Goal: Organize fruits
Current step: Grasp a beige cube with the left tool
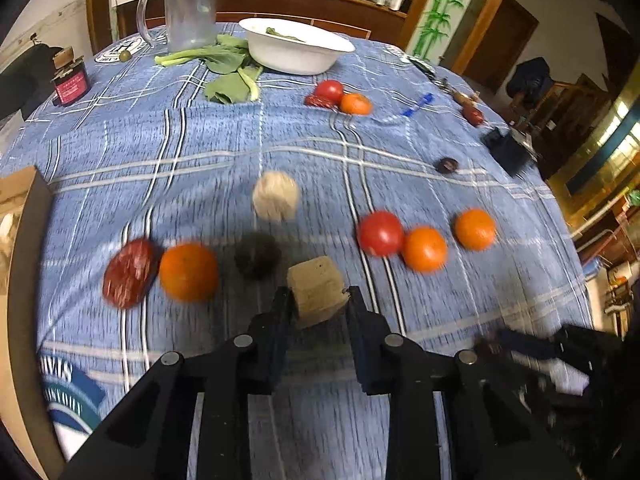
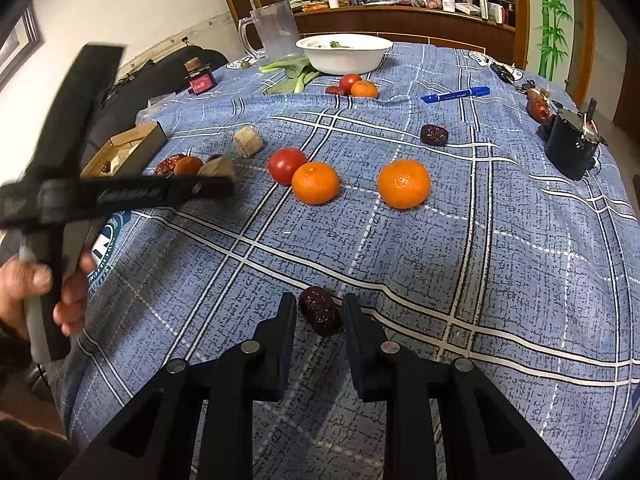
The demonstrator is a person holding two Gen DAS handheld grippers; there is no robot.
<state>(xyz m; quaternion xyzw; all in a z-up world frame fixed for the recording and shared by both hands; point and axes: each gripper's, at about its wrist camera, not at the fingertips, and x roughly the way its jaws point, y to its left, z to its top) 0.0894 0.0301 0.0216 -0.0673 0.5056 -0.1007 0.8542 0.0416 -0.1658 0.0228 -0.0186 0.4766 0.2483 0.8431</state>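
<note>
Currently left tool (image 1: pixel 319 300) grips tan cube (image 1: pixel 318 294); right tool (image 2: pixel 319 311) clamps red date (image 2: pixel 320 310); four oranges (image 2: pixel 404 184), two tomatoes (image 2: pixel 286 165).

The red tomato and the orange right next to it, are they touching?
Touching. The right wrist view shows the tomato pressed against the orange, with no tablecloth showing between them.

Fruit-strewn plaid tablecloth (image 2: pixel 400 264)
</note>
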